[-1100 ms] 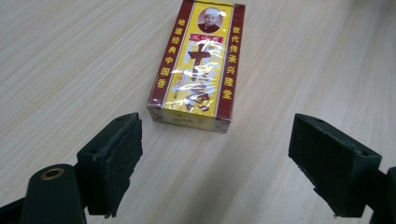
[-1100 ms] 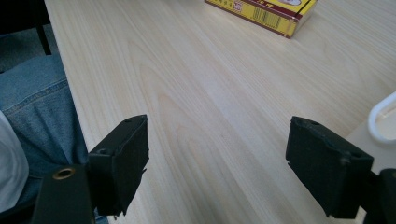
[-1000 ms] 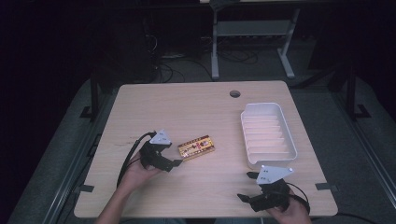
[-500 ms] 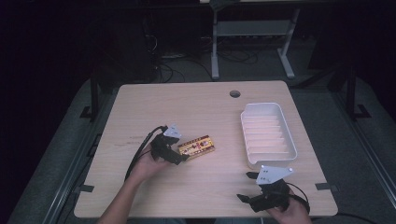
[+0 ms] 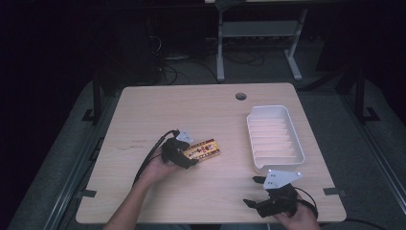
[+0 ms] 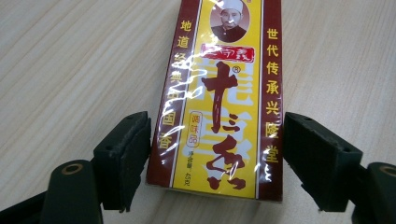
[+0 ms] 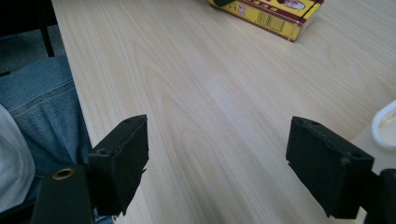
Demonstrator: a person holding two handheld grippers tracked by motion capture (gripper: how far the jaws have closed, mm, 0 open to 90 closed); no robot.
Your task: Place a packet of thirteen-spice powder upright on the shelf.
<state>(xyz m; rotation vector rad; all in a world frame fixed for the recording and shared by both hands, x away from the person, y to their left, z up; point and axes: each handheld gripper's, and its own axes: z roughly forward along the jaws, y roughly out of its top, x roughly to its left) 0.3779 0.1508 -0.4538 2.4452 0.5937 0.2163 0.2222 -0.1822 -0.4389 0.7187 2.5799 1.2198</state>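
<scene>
Seasoning box (image 5: pixel 203 149) lies flat on bench (image 5: pixel 201 110), label up, roughly mid-left, well apart from white ribbed tray (image 5: pixel 275 138) on the right side. Red/yellow carton w/ glossy film wrap, Chinese print.

Left tongs (image 6: pixel 215 154) straddle the box's near end; jaws have just been closing, box sits between them. Left pad looks right at the box edge, maybe touching; right pad has a visible gap to the other long edge. So partly closed, not clamped yet, nothing lifted. In the high view left tongs (image 5: pixel 184 155) sit at the box's left end, hand behind them.

Right tongs (image 7: pixel 217 163) wide apart, nothing between them, just bare bench; parked near the bench's front right corner (image 5: pixel 268 203). Box (image 7: pixel 268 14) shows far off in the right gripper view.

Handling guess: small carton, prob light, stiff along edges but thin card walls could dent if squeezed hard. Film wrap is shiny, likely slippery, so pads may slide. Best hold is across the narrow width on the two long side edges, as lined up now, a bit further in from the end so it won't tip or pivot when raised. Moderate squeeze only.
</scene>
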